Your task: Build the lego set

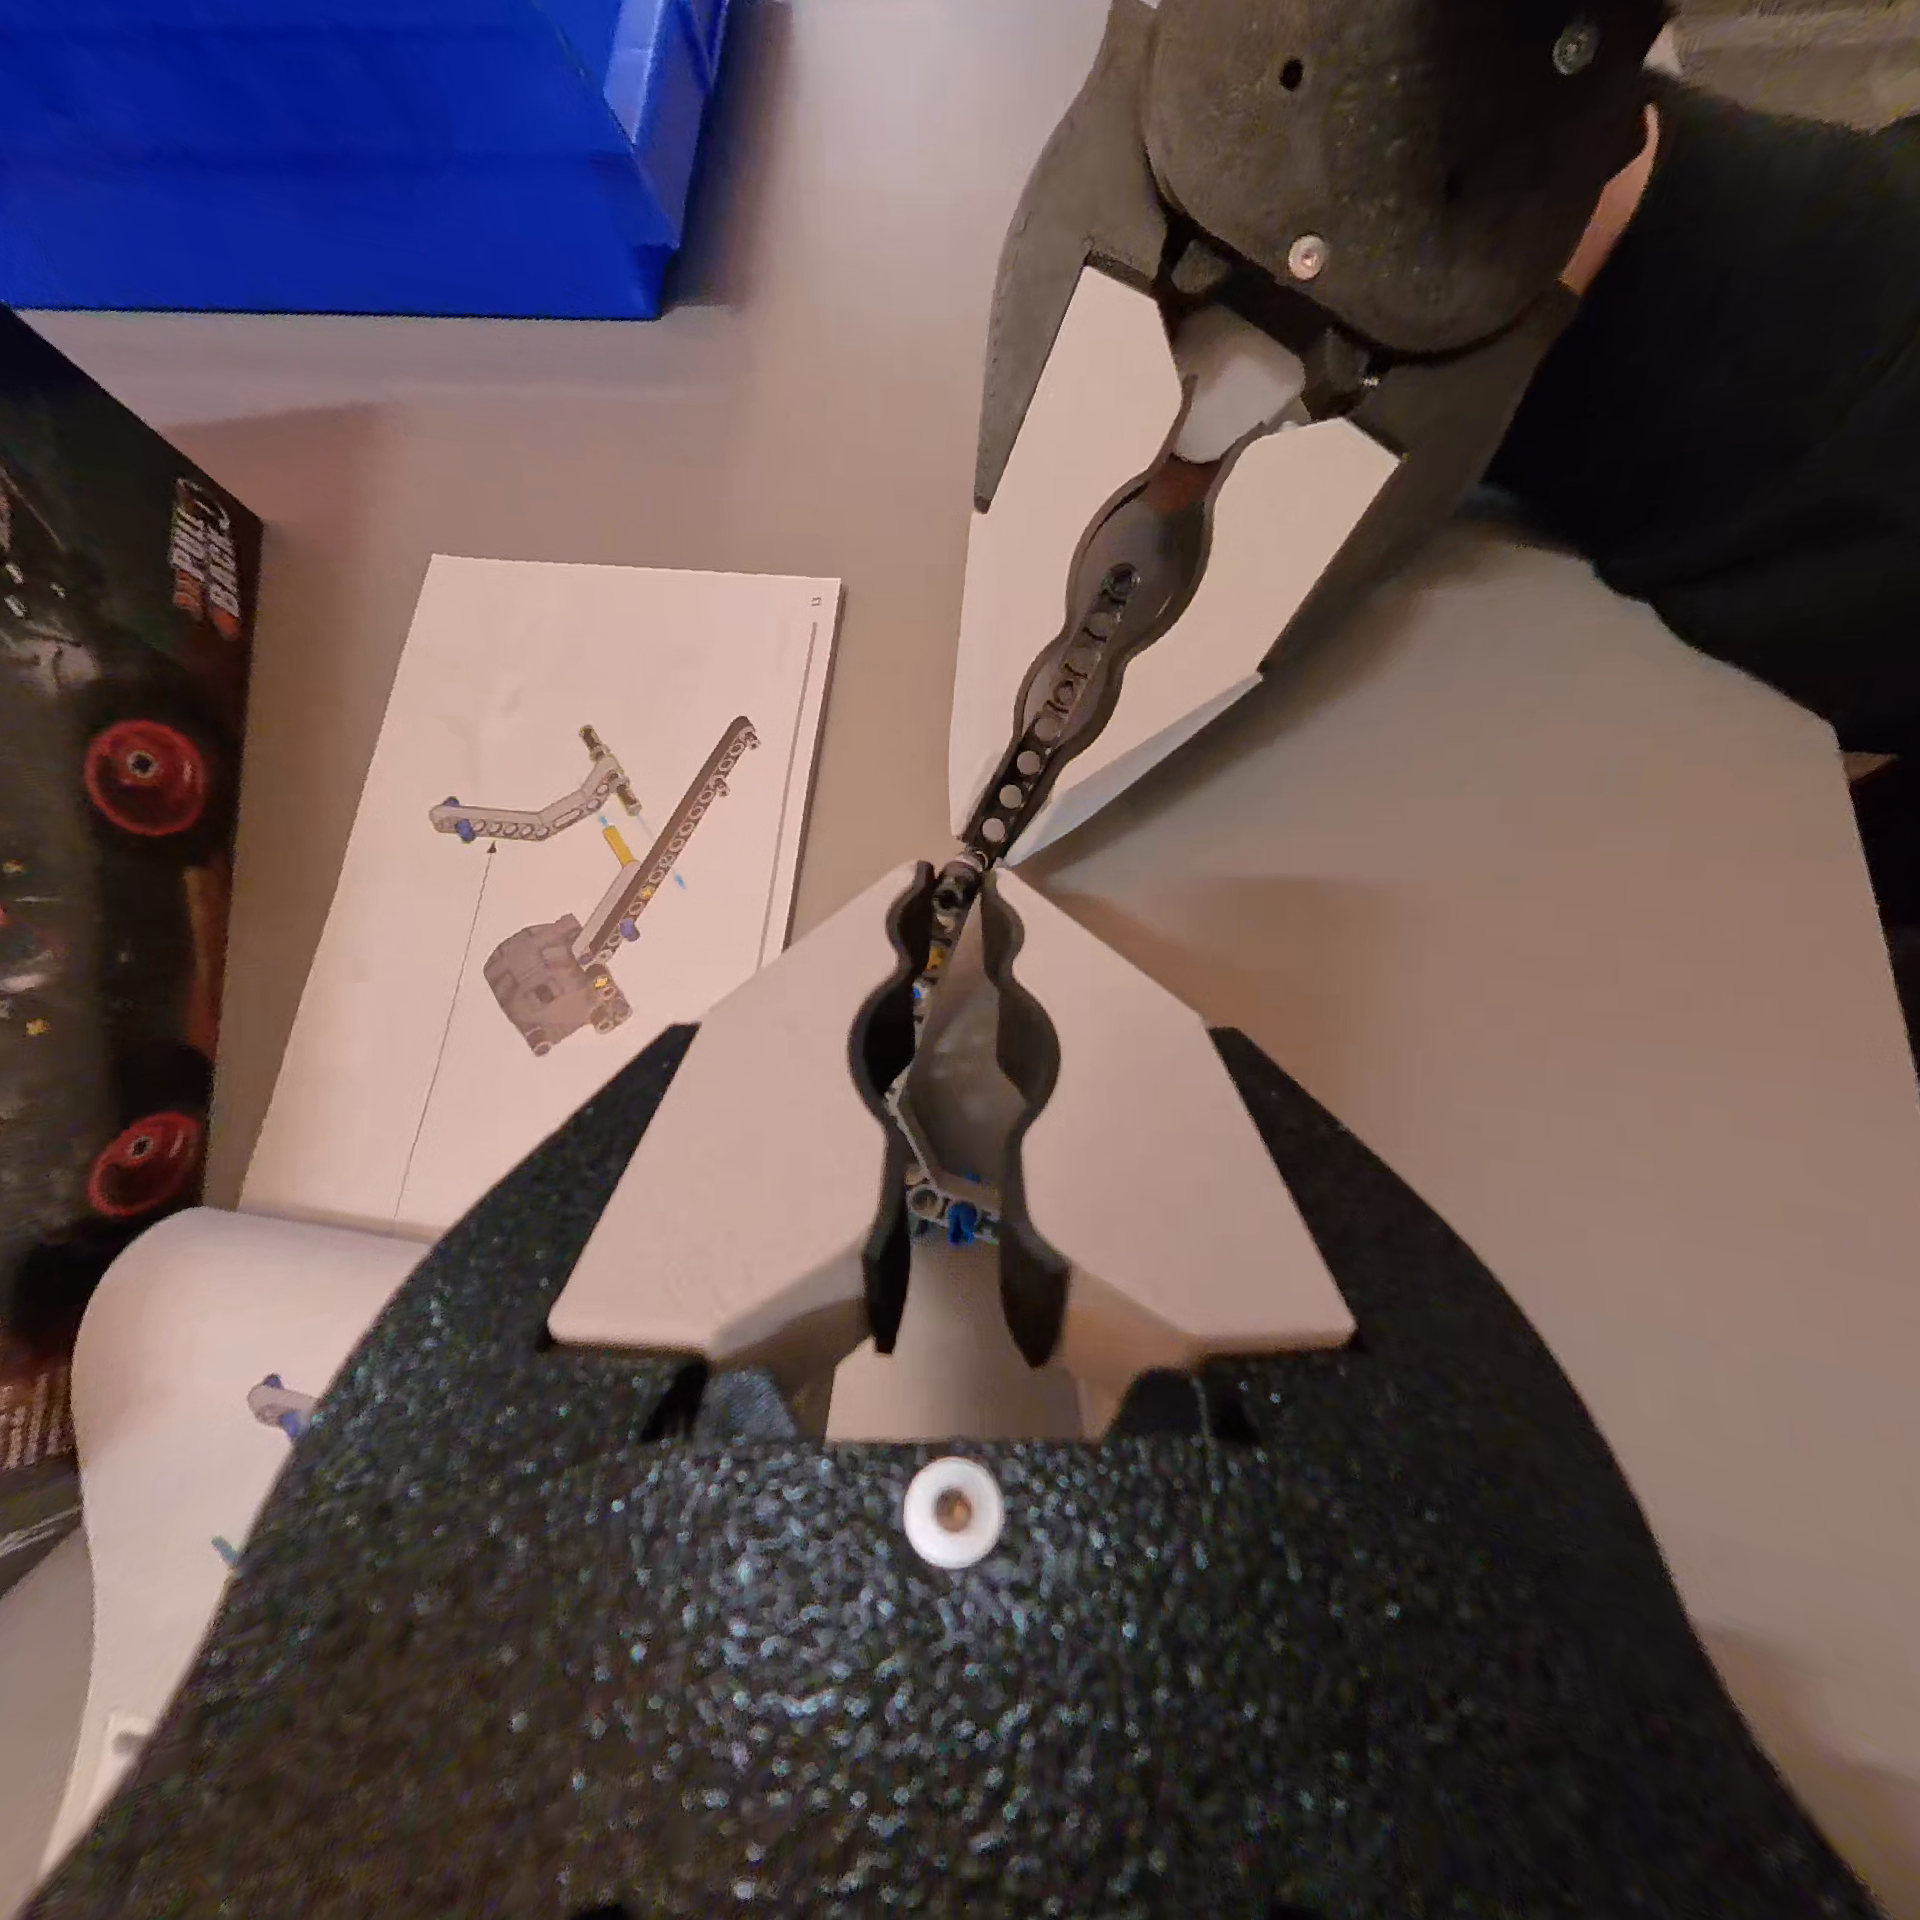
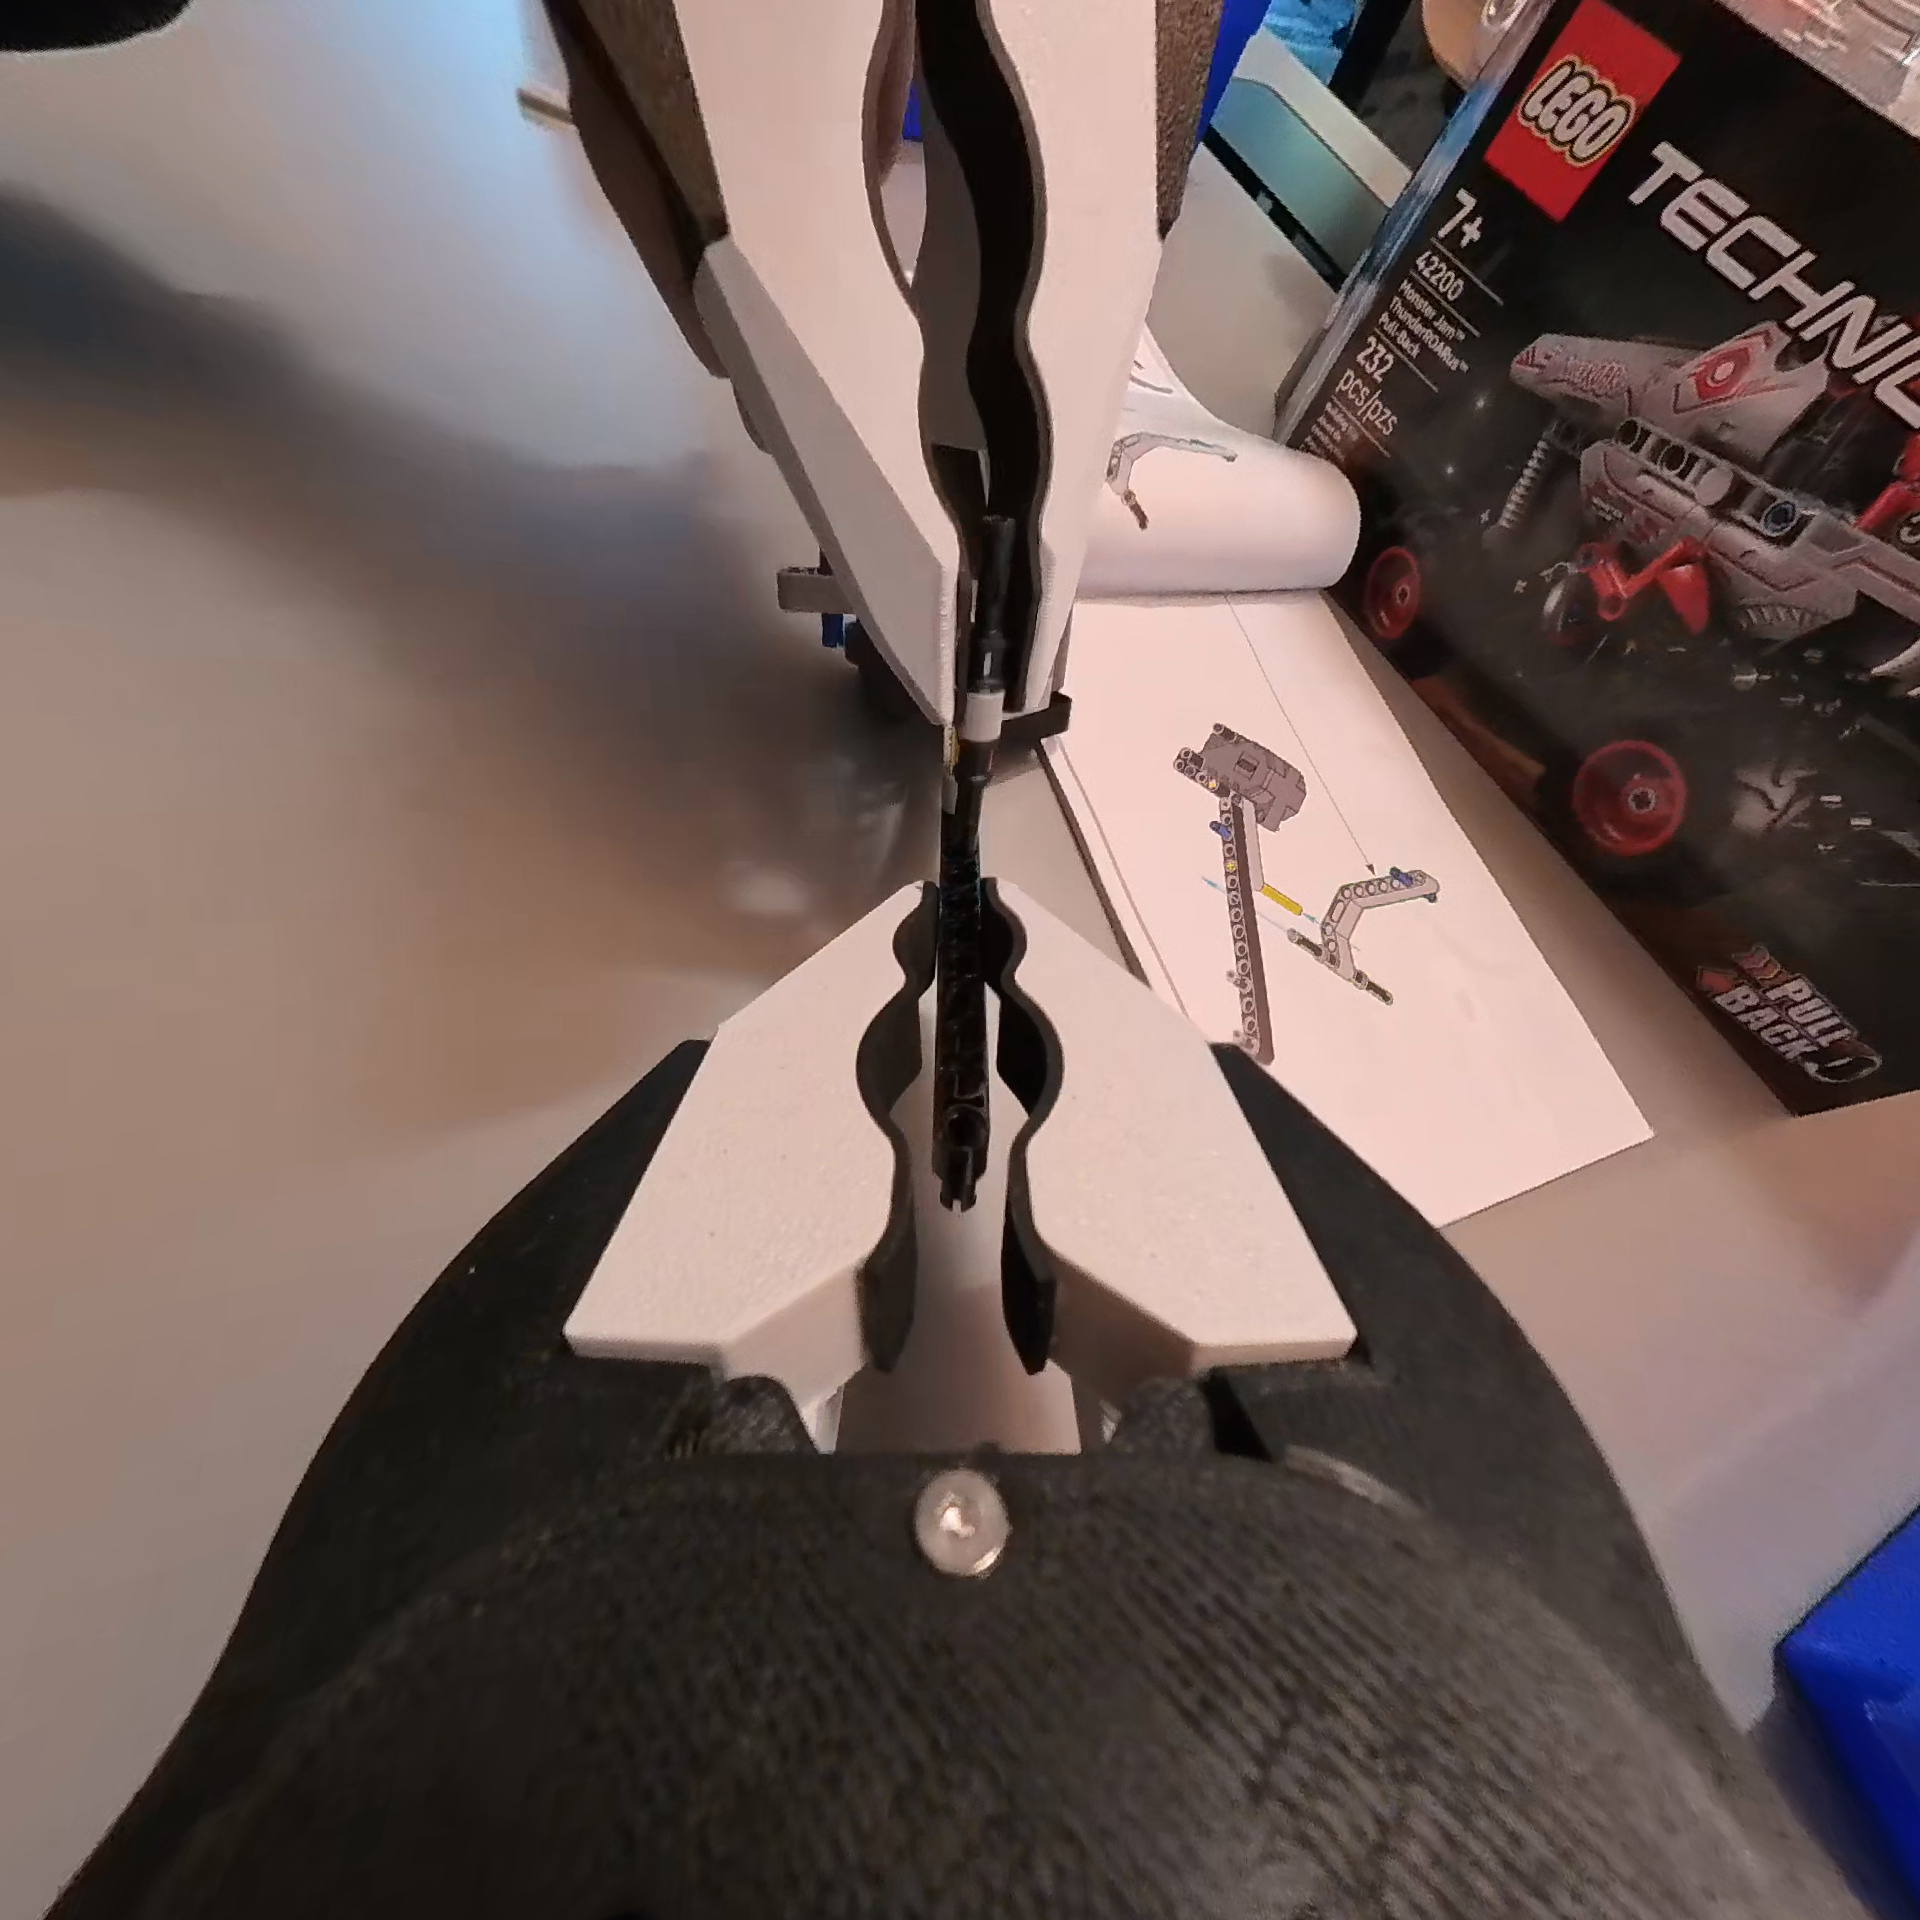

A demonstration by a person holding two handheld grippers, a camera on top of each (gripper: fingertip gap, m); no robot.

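Note:
My left gripper [image 1: 956,878] is shut on a grey lego assembly [image 1: 951,1086] with blue pins [image 1: 961,1218]. My right gripper [image 1: 987,836] comes in from the top right, shut on a long black beam with holes [image 1: 1034,753]. The two grippers meet tip to tip, and the beam's end touches the assembly at the tips. In the right wrist view my right gripper [image 2: 956,896] grips the black beam [image 2: 961,997] edge-on. The left gripper [image 2: 987,717] hangs from above, with a grey bush on a black pin at its tips and a bit of the grey assembly [image 2: 808,601] showing beside it.
A printed instruction sheet [image 1: 582,883] lies on the grey table [image 1: 1455,1039], with a curled page [image 1: 187,1351] beside it. The lego set box [image 2: 1662,571] stands along the sheet. A blue bin [image 1: 332,145] sits at the far edge. A person's dark sleeve [image 1: 1745,468] holds the right gripper. My left and right fingertips are right by each other.

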